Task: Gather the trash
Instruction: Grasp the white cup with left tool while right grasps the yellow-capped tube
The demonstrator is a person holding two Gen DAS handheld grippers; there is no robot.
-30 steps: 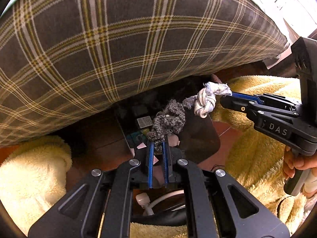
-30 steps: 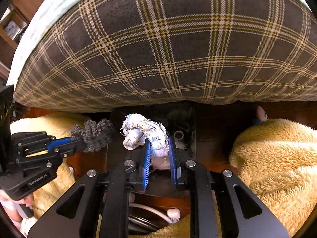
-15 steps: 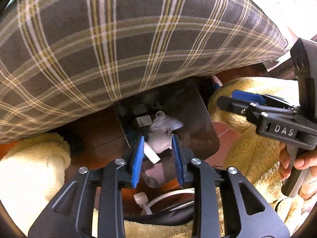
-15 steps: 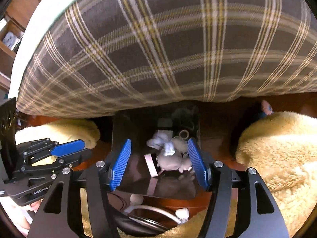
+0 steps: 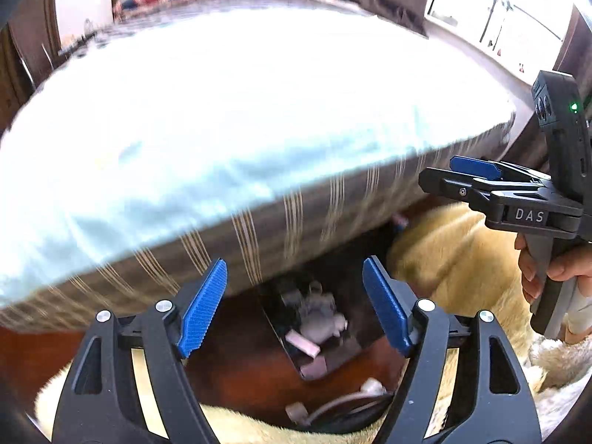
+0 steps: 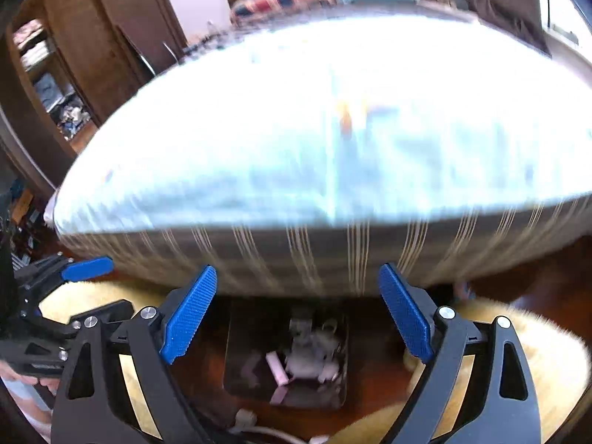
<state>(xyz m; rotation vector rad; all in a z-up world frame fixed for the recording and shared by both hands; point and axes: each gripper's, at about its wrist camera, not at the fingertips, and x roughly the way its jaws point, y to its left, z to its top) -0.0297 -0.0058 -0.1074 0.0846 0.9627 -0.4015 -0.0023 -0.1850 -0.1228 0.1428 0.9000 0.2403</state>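
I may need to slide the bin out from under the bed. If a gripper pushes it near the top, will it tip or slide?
The bin looks thin-walled and holds only a few scraps, so it is probably light. Pushed near the rim it may tip rather than slide. The wooden floor looks smooth, so a low push should slide it easily.
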